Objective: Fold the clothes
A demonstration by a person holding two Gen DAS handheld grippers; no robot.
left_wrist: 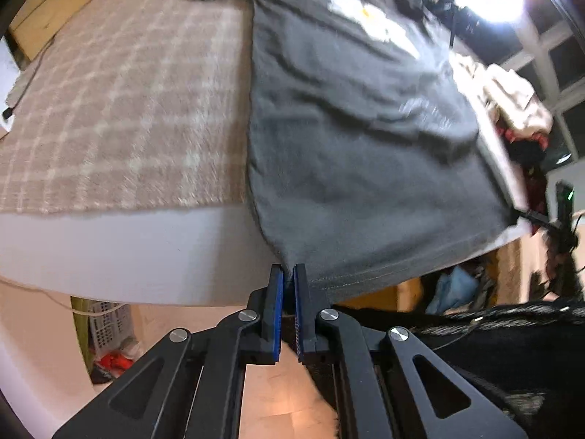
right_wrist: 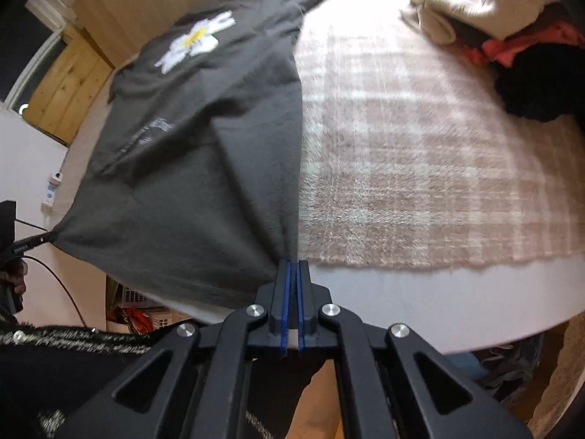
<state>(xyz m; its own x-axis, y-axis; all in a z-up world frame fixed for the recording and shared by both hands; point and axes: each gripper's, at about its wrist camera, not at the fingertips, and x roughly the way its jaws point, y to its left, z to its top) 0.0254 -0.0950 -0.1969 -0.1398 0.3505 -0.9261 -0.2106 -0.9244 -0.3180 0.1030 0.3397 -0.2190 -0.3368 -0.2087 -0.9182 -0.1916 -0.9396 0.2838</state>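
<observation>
Both grippers are pinching the hem of the dark grey T-shirt (left_wrist: 347,120). The left gripper (left_wrist: 289,274) is clamping the hem's left corner, pads nearly together with cloth between them. The right gripper (right_wrist: 293,269) is doing the same at the right corner, fingers narrow on the fabric.

The shirt is lying along the bed on the pink plaid blanket (left_wrist: 120,109), print side up. The daisy print (right_wrist: 190,42) is sitting toward the far end. The hem end is hanging past the blanket edge and over the white mattress edge (left_wrist: 128,252). The fabric is pulling taut between the two corners, with creases fanning toward each pinch. Motion blur in both views says the cloth is moving right now.

My read: the hem-grab step is in hand, either tensioning the shirt flat or carrying the hem somewhere. One frame fits both a spread-out pass and the start of a hem-to-collar fold, so I'm not calling which.

Whatever comes next is needing:
- both pinches keeping equal tension, or the hem skews
- the corners travelling level and parallel
- the right side staying clear of the clothes pile (right_wrist: 486,3) on the far right of the bed

A dark sleeve (right_wrist: 73,347) is showing low in the right view.
</observation>
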